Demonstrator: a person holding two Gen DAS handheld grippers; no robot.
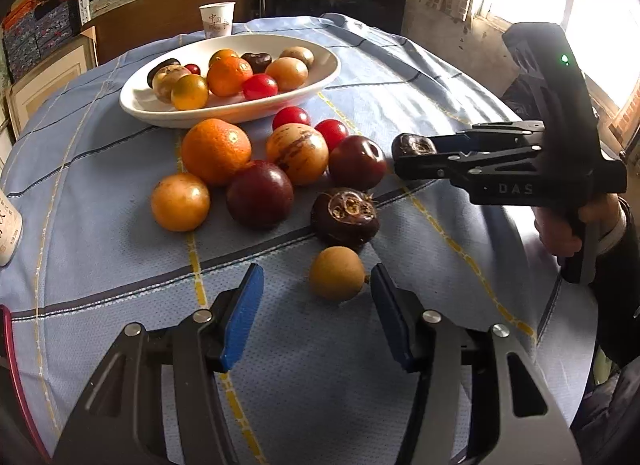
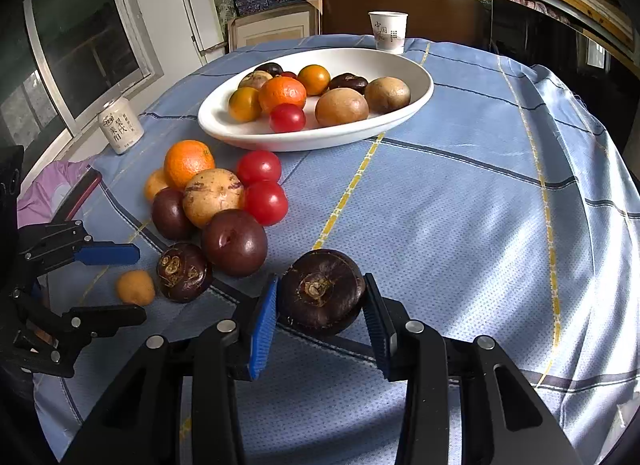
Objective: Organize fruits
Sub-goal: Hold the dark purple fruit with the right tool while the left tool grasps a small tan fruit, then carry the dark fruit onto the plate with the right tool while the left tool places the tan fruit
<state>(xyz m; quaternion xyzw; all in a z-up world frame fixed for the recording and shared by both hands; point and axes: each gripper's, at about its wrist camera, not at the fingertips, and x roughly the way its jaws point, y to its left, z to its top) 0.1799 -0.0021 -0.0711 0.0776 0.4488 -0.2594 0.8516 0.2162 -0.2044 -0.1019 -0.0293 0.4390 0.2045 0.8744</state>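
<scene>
A white oval bowl (image 1: 320,77) (image 2: 416,101) holds several fruits at the far side of the table. Loose fruits lie in front of it: an orange (image 1: 216,151), plums (image 1: 260,193), red tomatoes (image 1: 291,117), a dark water chestnut (image 1: 345,217) and a small tan longan (image 1: 337,273). My left gripper (image 1: 316,317) is open, its blue pads on either side of the longan and a little short of it. My right gripper (image 2: 320,321) is shut on another dark water chestnut (image 2: 322,291) (image 1: 412,145), just above the cloth.
A blue checked cloth (image 2: 460,205) covers the round table. A paper cup (image 1: 217,19) stands behind the bowl. A white can (image 2: 120,127) stands at the left edge near a pink cloth (image 2: 44,189). Shelves and boxes lie beyond the table.
</scene>
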